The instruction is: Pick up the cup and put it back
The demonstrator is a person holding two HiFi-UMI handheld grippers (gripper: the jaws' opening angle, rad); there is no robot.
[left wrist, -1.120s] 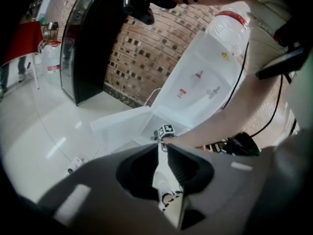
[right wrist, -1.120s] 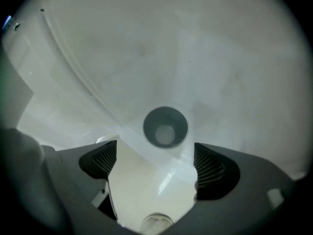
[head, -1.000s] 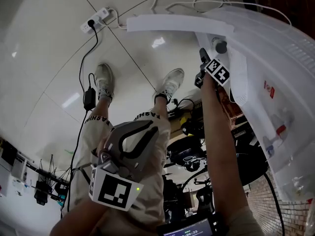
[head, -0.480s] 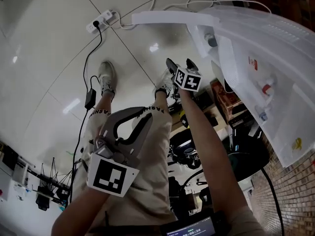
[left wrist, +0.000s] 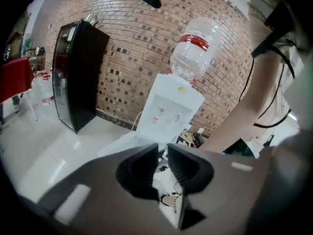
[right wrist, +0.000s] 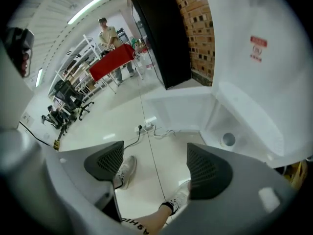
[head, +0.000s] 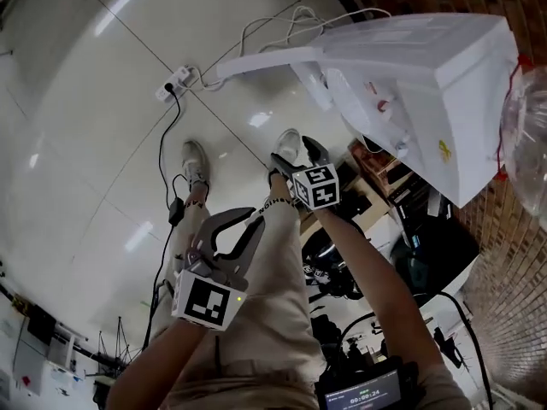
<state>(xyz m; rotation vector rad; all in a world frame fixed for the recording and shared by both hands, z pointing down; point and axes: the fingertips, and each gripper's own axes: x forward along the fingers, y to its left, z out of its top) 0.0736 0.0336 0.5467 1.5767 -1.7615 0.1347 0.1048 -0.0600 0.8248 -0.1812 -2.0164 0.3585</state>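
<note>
Right gripper point(right wrist: 156, 164) gapes wide and empty, jaws just easing inward. Left gripper point(left wrist: 163, 153) is pinched shut on nothing. No cup in sight, perhaps hidden by the water dispenser point(head: 427, 75). Danger: a blind reach knocks it off the drip tray point(right wrist: 244, 131).

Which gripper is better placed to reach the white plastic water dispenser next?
Probably the right gripper: it is nearer the white plastic water dispenser, jaws apart and empty though just closing slightly. The left gripper is shut, farther back.

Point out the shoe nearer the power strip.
The left shoe, at the head view's left, stands closer to the power strip; the right shoe is farther away.
</note>
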